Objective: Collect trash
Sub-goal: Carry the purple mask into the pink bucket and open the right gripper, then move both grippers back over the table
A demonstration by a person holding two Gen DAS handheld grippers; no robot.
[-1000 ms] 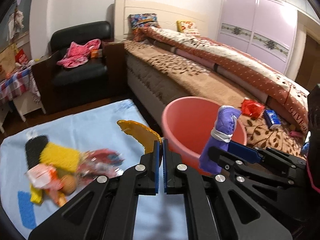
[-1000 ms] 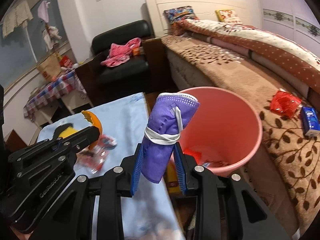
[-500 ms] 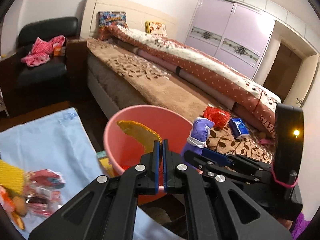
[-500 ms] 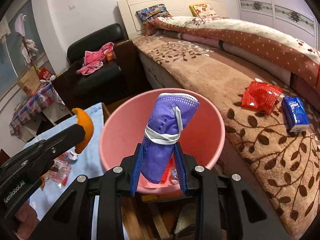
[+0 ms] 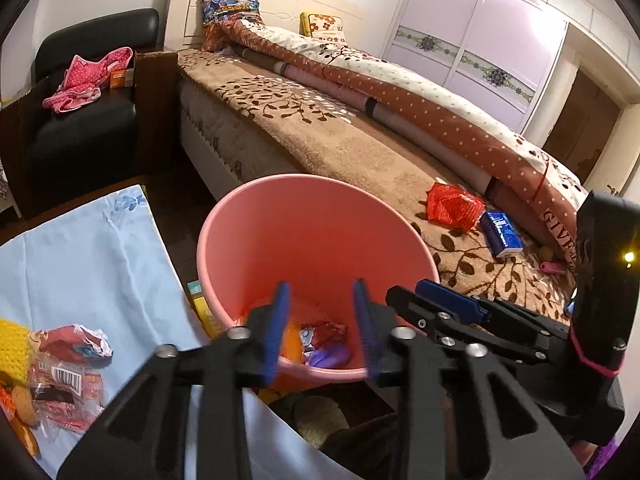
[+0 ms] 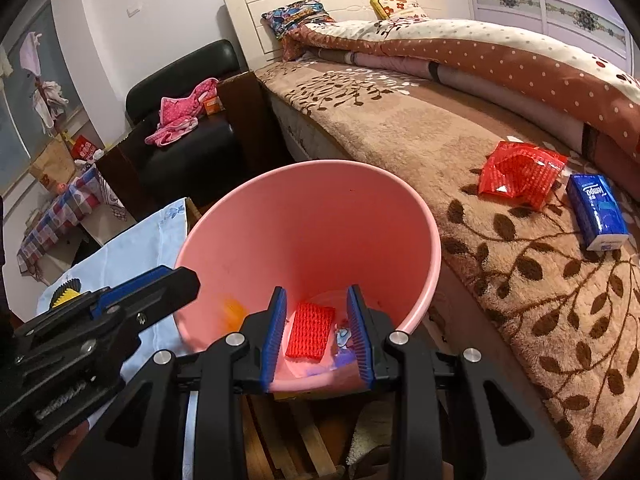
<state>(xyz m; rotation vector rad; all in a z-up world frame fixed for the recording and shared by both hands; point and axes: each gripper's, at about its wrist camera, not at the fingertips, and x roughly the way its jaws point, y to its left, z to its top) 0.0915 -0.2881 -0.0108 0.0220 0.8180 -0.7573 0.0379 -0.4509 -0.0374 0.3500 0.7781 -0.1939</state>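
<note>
A pink bin (image 5: 312, 232) (image 6: 312, 232) stands between the bed and a table with a light blue cloth (image 5: 92, 264). My left gripper (image 5: 320, 320) is open and empty over the bin's near rim. My right gripper (image 6: 318, 328) is open and empty over the bin too. Inside the bin lie an orange peel (image 5: 294, 340), a purple mask (image 5: 330, 356) and a red mesh piece (image 6: 312, 330). Crumpled wrappers (image 5: 64, 364) lie on the cloth at the left. A red wrapper (image 6: 520, 174) and a blue tissue pack (image 6: 598, 210) lie on the bed.
The bed (image 5: 340, 136) with a brown leaf-pattern cover runs along the right. A black armchair (image 5: 80, 120) with pink clothes stands at the back left. A yellow knitted item (image 5: 14, 344) lies on the cloth. A wardrobe (image 5: 480, 40) is at the far right.
Both grippers moved over the bin and opened. The orange peel left my left gripper and the purple mask left my right gripper; both now lie in the bin.
</note>
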